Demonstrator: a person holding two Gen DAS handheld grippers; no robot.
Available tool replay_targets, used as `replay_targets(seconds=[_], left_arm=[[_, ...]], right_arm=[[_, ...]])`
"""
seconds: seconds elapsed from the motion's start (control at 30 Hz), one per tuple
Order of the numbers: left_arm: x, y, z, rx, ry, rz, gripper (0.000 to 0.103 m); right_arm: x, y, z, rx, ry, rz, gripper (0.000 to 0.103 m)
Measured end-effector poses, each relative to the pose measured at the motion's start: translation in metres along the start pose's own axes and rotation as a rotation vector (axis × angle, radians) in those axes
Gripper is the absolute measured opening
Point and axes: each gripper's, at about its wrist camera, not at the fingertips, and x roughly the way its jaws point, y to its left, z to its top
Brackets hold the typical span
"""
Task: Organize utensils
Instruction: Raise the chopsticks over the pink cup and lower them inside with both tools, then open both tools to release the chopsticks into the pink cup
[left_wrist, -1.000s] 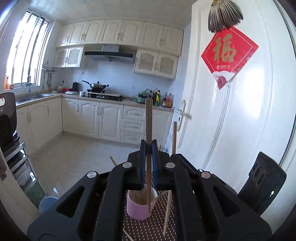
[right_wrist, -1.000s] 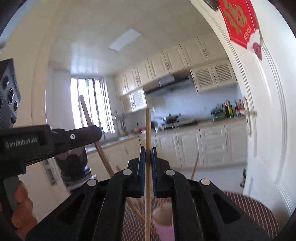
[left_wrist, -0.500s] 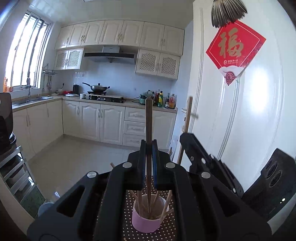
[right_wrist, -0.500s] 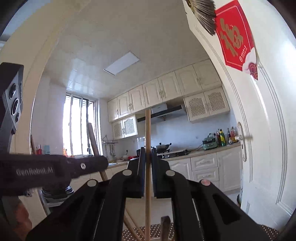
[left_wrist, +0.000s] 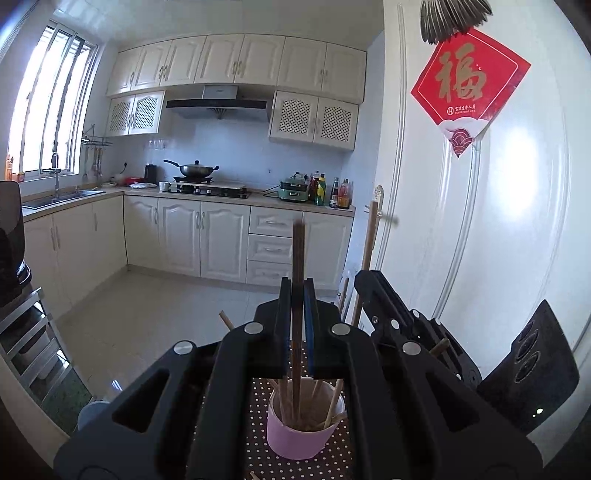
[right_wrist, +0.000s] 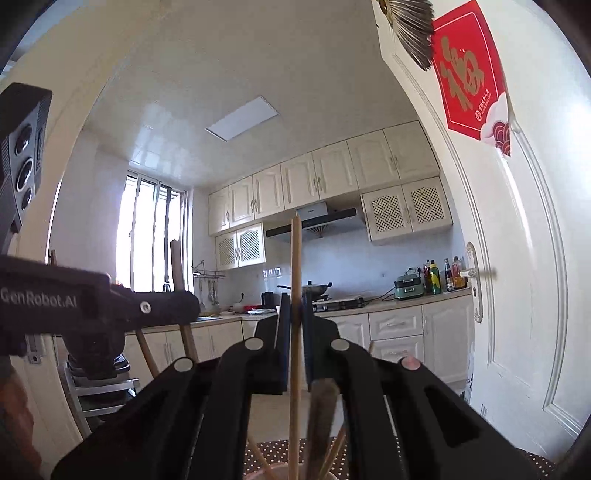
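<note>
A: Start on the left. Why do we hold the left gripper so upright over the cup?

B: Its jaws are clamped on a dark chopstick, standing vertical, with the lower end already inside the cup's mouth among the sticks there. Held plumb like that, we judge it should drop straight in once we let go, rather than catching the rim.

A: And the cup itself?

B: It sits on the dotted mat, right under the left jaws, in the gap between the two tools.

A: On to the right, then.

B: The right gripper is closed on a pale chopstick, also upright. We see its lower end running down toward the cup rim at the bottom edge of the right view, though whether the tip is inside we cannot tell.

A: Why both at once?

B: We think bringing the two together over one cup lets us release them as a pair.
</note>
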Motion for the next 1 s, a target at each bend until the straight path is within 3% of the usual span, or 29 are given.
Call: replay_targets(seconds=[0.1,0.17,0.2,0.23,0.27,0.73,1.0], left_arm=[[0.000,-0.003,0.001,0.000,0.009,0.001,0.008],[0.000,-0.004,0.001,0.004,0.016,0.003,0.014],[-0.001,-0.004,0.001,0.004,0.021,0.006,0.030],[-0.001,-0.005,0.001,0.002,0.023,0.006,0.055],[-0.003,-0.005,0.001,0.001,0.019,0.008,0.060],[-0.024,-0.011,-0.004,0.045,0.057,0.073,0.064],[-0.043,-0.012,-0.013,0.062,0.090,0.108,0.068]], right_arm=[[-0.004,-0.002,-0.003,0.011,0.020,0.008,0.005],[-0.007,-0.003,-0.005,0.012,0.034,0.011,0.005],[-0.008,-0.004,-0.006,0.012,0.046,0.011,0.005],[-0.009,-0.004,-0.007,0.012,0.055,0.011,0.005],[-0.011,-0.005,-0.007,0.013,0.060,0.010,0.005],[-0.035,-0.001,-0.005,0.062,0.187,0.037,0.007],[-0.056,0.015,0.009,0.059,0.238,0.047,0.042]])
